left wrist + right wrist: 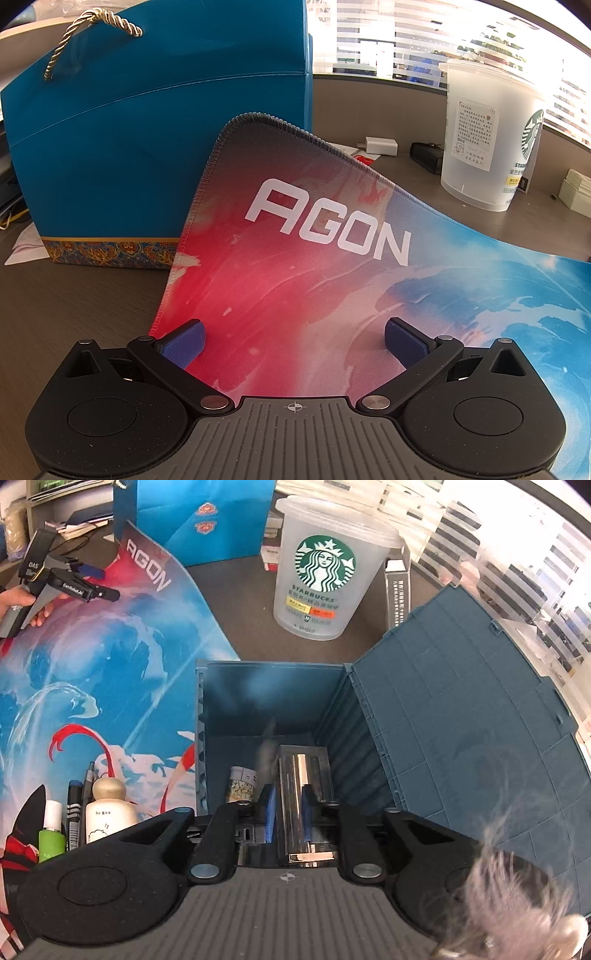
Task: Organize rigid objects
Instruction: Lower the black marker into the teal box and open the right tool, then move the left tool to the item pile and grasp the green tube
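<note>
The right gripper (288, 812) is narrowed around a shiny silver rectangular metal case (301, 794), its blue pads (269, 810) pressed to the case's two long sides, holding it inside the open dark-blue plastic storage box (461, 738). A small printed paper cup (242, 782) lies in the box just beside the case. The left gripper (294, 341) is spread wide with nothing between its fingers, hovering over the red-and-blue AGON mouse mat (332, 266) on the surface. A cream round-capped bottle (110, 810), a green tube with a white cap (51, 830) and a dark pen (75, 814) stand on the mat left of the box.
</note>
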Demonstrator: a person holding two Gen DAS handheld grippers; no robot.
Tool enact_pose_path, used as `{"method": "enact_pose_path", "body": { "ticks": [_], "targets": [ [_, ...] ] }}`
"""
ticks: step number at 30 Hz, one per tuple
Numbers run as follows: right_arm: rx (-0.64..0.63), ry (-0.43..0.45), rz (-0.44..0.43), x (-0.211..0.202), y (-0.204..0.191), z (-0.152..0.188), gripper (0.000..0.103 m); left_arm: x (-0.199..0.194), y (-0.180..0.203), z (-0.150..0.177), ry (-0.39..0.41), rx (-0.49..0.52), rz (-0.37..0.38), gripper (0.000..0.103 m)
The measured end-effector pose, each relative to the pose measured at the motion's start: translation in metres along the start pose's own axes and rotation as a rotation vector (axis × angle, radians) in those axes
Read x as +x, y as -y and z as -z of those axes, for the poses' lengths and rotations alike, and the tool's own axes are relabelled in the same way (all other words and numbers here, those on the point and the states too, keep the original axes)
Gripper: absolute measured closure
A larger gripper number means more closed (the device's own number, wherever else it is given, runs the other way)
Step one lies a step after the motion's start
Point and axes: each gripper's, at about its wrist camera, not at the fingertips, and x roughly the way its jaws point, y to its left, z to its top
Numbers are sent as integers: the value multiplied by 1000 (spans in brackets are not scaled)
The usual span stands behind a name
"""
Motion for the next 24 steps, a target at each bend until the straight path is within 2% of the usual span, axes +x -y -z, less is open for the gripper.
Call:
{"method": "enact_pose_path", "body": {
  "ticks": [10,11,12,13,14,15,16,18,20,22,24],
  "targets": [
    [35,88,67,-34,-11,8,80,0,0,0,0,0,0,0],
    [45,103,85,-40,-12,10,76,0,0,0,0,0,0,0],
    [62,122,103,-47,-14,13,65,0,0,0,0,1,0,0],
    [80,145,124,-53,-17,16,49,0,0,0,0,1,0,0],
    [103,184,152,-61,-20,21,39,0,0,0,0,1,-1,0],
    [132,231,183,-70,-24,27,17,0,-1,-1,0,2,-1,0],
    [159,272,212,-77,-28,32,0,0,-1,-1,-1,2,-1,0],
    [224,375,284,-94,-41,48,0,0,-1,-1,0,2,-1,0],
    [293,436,302,-105,-53,66,0,-1,-1,-1,-1,2,1,0],
    [356,474,310,-110,-65,85,0,-1,-1,0,0,1,8,0],
    [410,498,316,-111,-81,104,0,-7,-2,0,23,-12,53,0]
  ]
}}
